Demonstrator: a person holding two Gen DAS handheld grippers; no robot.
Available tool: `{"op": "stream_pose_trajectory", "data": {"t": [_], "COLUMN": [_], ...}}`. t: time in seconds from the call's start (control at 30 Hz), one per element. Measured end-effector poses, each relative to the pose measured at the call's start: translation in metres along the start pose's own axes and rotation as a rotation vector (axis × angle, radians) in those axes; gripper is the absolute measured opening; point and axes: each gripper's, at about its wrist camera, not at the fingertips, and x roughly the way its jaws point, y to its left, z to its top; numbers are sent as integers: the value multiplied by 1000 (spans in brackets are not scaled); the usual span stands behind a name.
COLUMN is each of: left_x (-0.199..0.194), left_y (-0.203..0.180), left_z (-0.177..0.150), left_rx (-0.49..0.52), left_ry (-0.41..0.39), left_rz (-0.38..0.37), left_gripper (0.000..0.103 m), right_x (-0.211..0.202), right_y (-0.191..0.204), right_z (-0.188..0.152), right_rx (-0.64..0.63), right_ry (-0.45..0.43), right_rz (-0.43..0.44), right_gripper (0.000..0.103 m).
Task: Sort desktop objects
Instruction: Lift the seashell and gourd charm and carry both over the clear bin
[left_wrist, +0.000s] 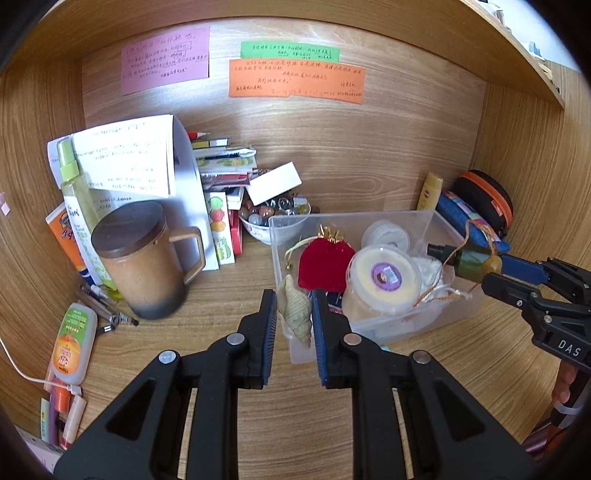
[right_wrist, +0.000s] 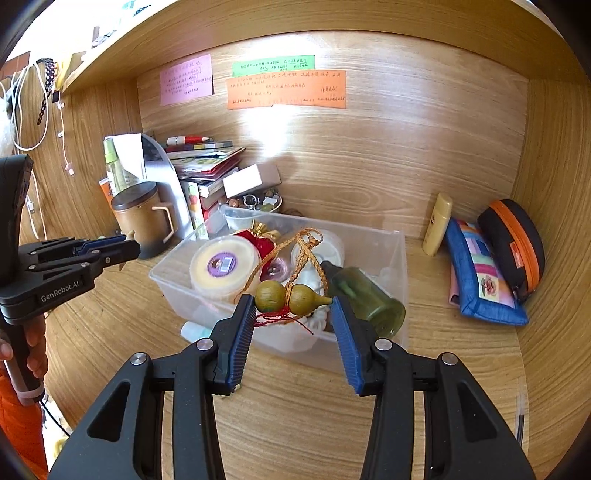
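Observation:
A beige spiral seashell (left_wrist: 294, 311) is pinched between the blue pads of my left gripper (left_wrist: 294, 308), above the near left corner of the clear plastic box (left_wrist: 351, 216). My right gripper (right_wrist: 293, 301) is shut on a small wooden gourd charm (right_wrist: 291, 293); its gold cord (right_wrist: 304, 245) loops upward over the box (right_wrist: 369, 236). The box holds a red pouch (left_wrist: 325, 264), a round tub with a purple label (left_wrist: 384, 275) and a green bottle (right_wrist: 365, 299). The right gripper (left_wrist: 496, 267) also shows in the left wrist view, and the left gripper (right_wrist: 127, 242) in the right wrist view.
A lidded brown mug (left_wrist: 144, 262), a spray bottle (left_wrist: 74, 192), papers, stacked books (left_wrist: 221, 173) and a bowl of marbles (left_wrist: 273, 214) crowd the left. A yellow tube (right_wrist: 437, 225), a blue pouch (right_wrist: 480, 280) and a black-orange case (right_wrist: 515, 243) lie on the right. Pens (left_wrist: 107, 306) lie near the front left.

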Motion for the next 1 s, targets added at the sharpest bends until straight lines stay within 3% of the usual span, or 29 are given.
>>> {"op": "stream_pose_trajectory", "data": {"t": [0.3,1.0], "left_x": [14,61], "left_y": [-1,-4], "left_z": [16,24], "left_rx": [-13,-23], "left_ry": [-4,71], "left_rz": [-16,-61], "left_gripper": [18,18], "right_x": [16,63], "right_y": [-6,-10], "right_z": [11,27], "right_rx": [0,10], "right_ry": [2,53], "right_rz": [0,19], "right_gripper": [39,39]}}
